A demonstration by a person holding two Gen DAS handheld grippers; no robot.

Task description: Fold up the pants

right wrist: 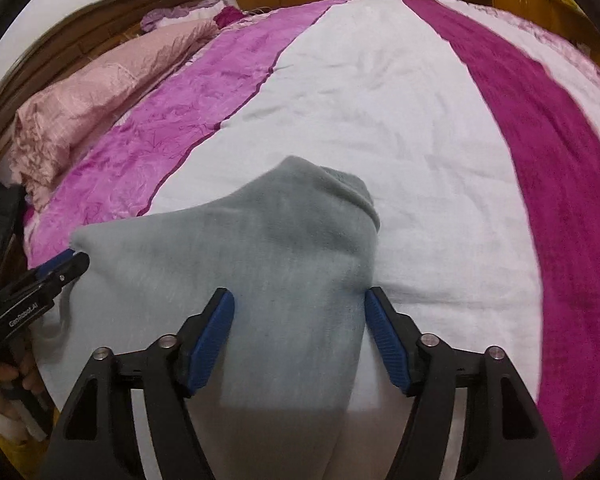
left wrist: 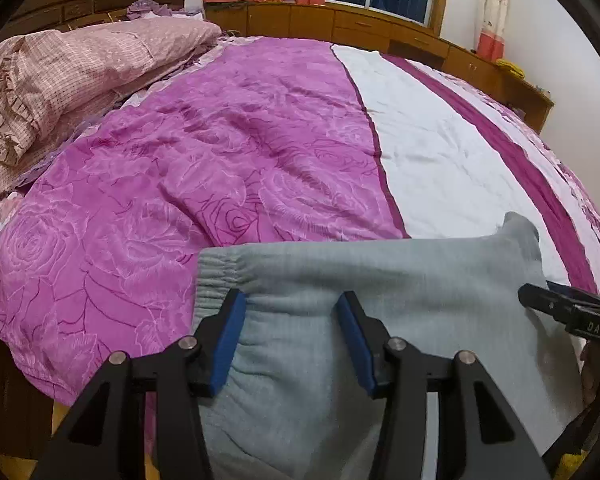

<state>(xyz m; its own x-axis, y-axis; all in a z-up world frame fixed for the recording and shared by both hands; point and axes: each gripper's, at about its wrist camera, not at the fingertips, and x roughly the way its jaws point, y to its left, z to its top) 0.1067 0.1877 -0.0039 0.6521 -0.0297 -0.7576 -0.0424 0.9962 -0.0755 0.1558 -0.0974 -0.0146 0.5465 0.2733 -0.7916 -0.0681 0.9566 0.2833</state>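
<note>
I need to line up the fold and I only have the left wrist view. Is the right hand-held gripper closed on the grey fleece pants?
Observer: No. The right hand-held gripper stands open, blue pads apart over the grey fleece pants.
Operator: Where on them?
Observer: Its right pad sits at their right edge, white bedspread band beyond.
Operator: And my left one, side on?
Observer: The left hand-held gripper has its tip at the pants' left corner.

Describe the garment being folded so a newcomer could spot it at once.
Start at the large bed with its purple rose-patterned and white quilt. At its near edge, spanning both panels, lie pale grey fleece pants with a ribbed elastic waistband. They are the only grey, unpatterned fabric; the bedding piled at the headboard is pink.
</note>
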